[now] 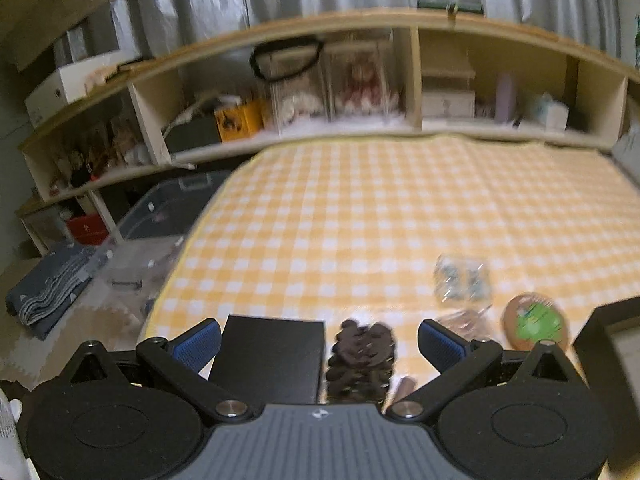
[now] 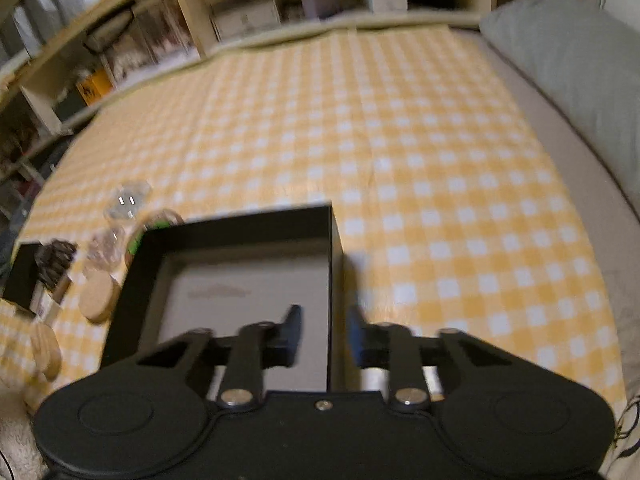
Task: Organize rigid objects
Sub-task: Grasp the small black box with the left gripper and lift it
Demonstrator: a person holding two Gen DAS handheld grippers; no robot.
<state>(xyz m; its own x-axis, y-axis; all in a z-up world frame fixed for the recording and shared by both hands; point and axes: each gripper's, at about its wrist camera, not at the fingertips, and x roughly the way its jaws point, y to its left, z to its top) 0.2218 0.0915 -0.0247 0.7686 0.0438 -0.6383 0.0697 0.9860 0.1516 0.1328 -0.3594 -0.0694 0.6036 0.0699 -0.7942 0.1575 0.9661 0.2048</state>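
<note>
The open black box (image 2: 236, 248) sits on a bed with a yellow and white checked cover (image 2: 400, 140). It has black walls and a pale grey floor inside. The right claw (image 2: 324, 336) is closed tight on the box's right wall: one finger is inside the box and the blue-padded finger is outside, with the thin wall pinched between them.

Left of the box lie small things in a loose bunch. There are round cork coasters (image 2: 98, 296), one of them just beside the box's left wall. A round wooden piece with a green picture (image 1: 534, 322) peeks out at the box's far left corner. The picture is too blurry to read, and no words can be read anywhere. Beside it are crinkly clear plastic packs (image 1: 462, 280), and a dark brown pinecone (image 1: 362, 354).

The left claw (image 1: 318, 340) hangs over this bunch with its blue fingers wide apart and nothing between them. The pinecone lies in the gap, closer to the right finger. A flat black lid or box (image 1: 270, 354) lies just beside the pinecone, close to the left finger.

Farther off, a grey pillow (image 2: 568, 68) rests on the right side of the bed. Wooden shelves (image 1: 320, 80) full of boxes and dolls stand past the bed's end.
</note>
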